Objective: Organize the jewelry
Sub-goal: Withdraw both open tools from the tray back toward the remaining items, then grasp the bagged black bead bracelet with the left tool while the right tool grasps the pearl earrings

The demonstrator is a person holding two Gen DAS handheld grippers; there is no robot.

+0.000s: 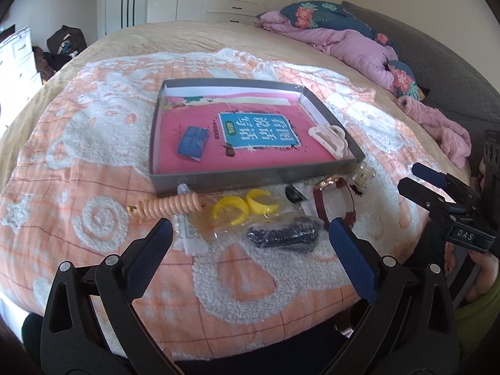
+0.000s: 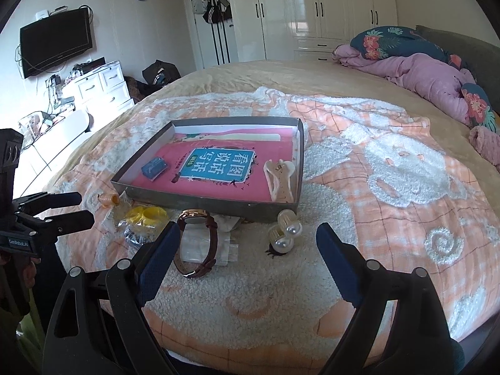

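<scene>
Two yellow rings (image 1: 242, 207), perhaps bagged

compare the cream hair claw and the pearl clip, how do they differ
The cream hair claw lies inside the tray, at its near right corner; the pearl clip lies outside on the blanket, just in front of that corner. The claw is plain cream plastic with open loops; the clip is clear, with two round pearls. The claw looks longer, the clip short and chunky. Both are pale hair clips, and neither gripper holds either.

Grey tray (image 2: 282, 211) holds blue clip (image 2: 153, 165), cream claw (image 2: 279, 181) — watch (image 2: 200, 243) outside.
</scene>
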